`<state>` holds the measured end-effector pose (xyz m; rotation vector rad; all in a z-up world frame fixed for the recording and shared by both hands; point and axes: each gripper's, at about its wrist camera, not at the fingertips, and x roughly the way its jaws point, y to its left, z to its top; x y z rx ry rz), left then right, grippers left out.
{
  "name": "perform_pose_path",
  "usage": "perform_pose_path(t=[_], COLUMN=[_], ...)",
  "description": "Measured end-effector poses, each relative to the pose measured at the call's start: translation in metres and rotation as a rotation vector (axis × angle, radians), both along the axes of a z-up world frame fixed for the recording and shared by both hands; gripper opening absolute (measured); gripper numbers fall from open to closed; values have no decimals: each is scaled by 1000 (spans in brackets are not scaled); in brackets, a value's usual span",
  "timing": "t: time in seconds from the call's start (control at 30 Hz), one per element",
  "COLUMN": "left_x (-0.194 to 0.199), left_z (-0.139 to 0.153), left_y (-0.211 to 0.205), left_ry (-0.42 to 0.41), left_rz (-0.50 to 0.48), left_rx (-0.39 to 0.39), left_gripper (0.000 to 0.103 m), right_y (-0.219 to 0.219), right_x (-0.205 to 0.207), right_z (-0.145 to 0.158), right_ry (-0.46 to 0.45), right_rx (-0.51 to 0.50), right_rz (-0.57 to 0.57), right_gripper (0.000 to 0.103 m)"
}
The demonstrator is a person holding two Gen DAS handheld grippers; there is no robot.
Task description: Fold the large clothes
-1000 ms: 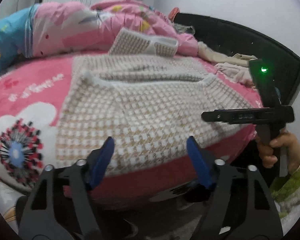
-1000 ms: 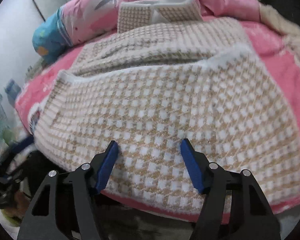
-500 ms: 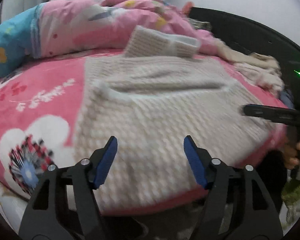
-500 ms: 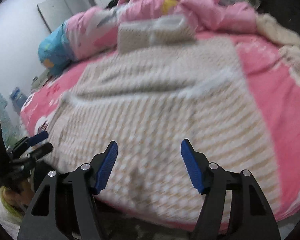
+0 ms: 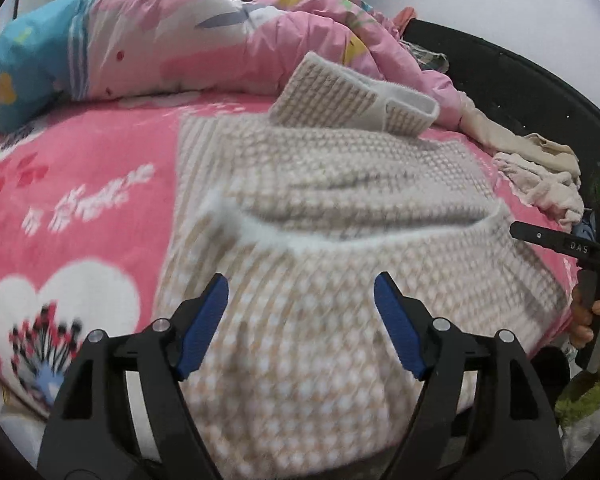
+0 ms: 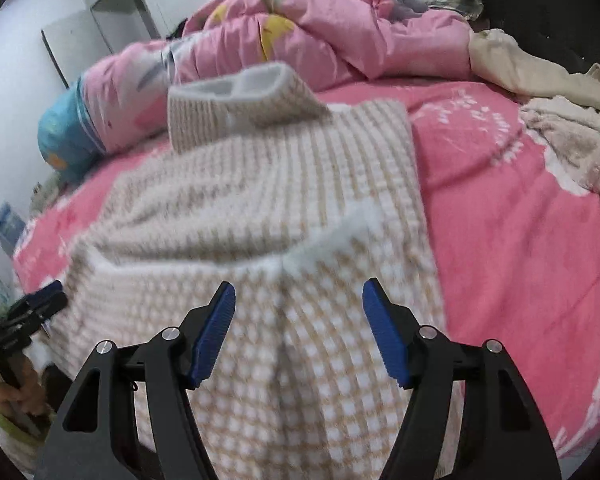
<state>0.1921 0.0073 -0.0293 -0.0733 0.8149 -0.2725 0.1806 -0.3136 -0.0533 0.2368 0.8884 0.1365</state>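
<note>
- The sweater (image 5: 340, 264) lies flat on the bed (image 5: 100, 184), partly folded.
- Left gripper (image 5: 300, 320) and right gripper (image 6: 298, 324): jaws spread, holding nothing.
- Next, I think: pinch the hem at 6 o'clock, fold toward 12.

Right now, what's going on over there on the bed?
A person is holding a two-finger gripper in each hand over a beige-and-white checked knit sweater that lies spread on the pink printed blanket. The left gripper and the right gripper are both open above the sweater's near hem, gripping nothing. The folding has not visibly begun. A rumpled pink quilt is heaped behind.
</note>
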Motion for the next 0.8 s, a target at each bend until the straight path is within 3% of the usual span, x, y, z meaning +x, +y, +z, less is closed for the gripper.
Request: perform_pose_path(t=[0.1,0.17,0.3,0.43,0.53,0.6,0.63,0.8], left_x=[30,45,45,44,42,42,42,41], left_z=[-21,-43,-42,-42,-42,-42,-42,-43], left_y=[-15,-24,-33,-33,-34,-35,-35,-36], left_ry=[114,176,161,160,159,159,158,147], left_rz=[34,58,83,94,103,109,110,114], left_rx=[58,95,140,142,148,148,150,157], left_gripper=[73,79,81,83,83,84,84,84], right_y=[3,10,22,56,67,76,80,91], right_x=[25,23,13,-8,-9,-3,-1,0], right_z=[-40,-40,-17,2,-9,-35,-43,-32], right_ry=[99,95,87,32,60,125,112,124], right_rx=[-53,-79,-83,-47,-29,-47,-62,-116], right_rz=[-3,-6,-4,121,178,171,176,164], right_gripper=[65,66,67,82,86,88,93,94])
